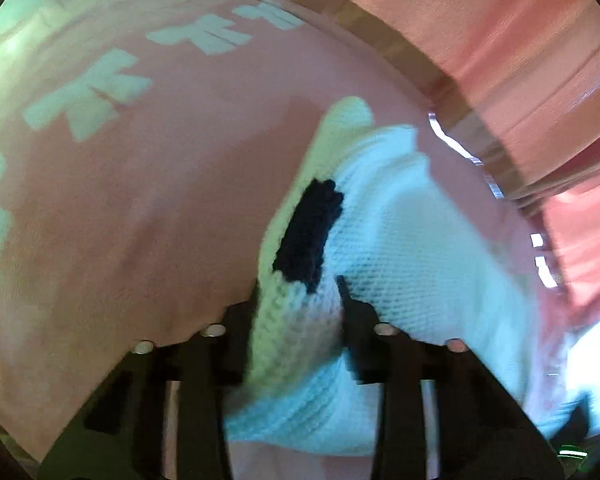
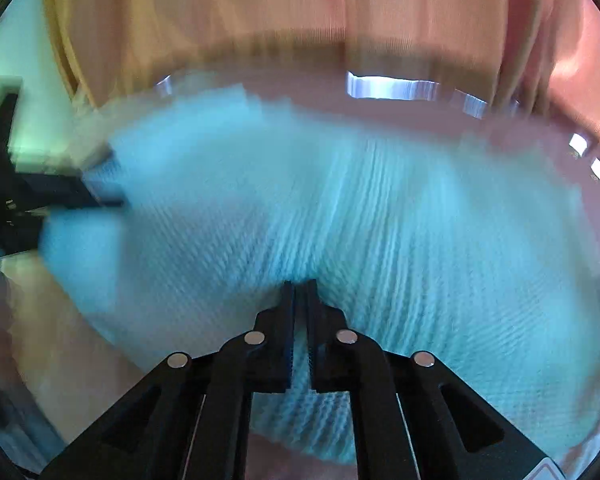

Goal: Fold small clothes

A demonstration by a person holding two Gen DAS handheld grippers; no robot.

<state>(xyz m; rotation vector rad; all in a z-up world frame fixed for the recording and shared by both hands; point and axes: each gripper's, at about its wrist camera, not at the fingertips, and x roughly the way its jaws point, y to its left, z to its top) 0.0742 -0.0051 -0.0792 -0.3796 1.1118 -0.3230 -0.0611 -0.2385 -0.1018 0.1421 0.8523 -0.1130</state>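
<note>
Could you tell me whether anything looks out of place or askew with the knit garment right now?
Nothing looks damaged. The white knit garment hangs bunched and creased between the left gripper and right gripper, with its dark patch skewed. Motion blur hides finer detail.

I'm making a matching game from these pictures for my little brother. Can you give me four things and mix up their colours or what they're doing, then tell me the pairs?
Things:
1. knitted garment
2. knitted patch
3. left gripper
4. cloth under the garment

Colours or states:
A. pink with pale shapes
B. dark navy
C. light blue
D. black, pinching the knit

Pairs: 1-C, 2-B, 3-D, 4-A
</note>
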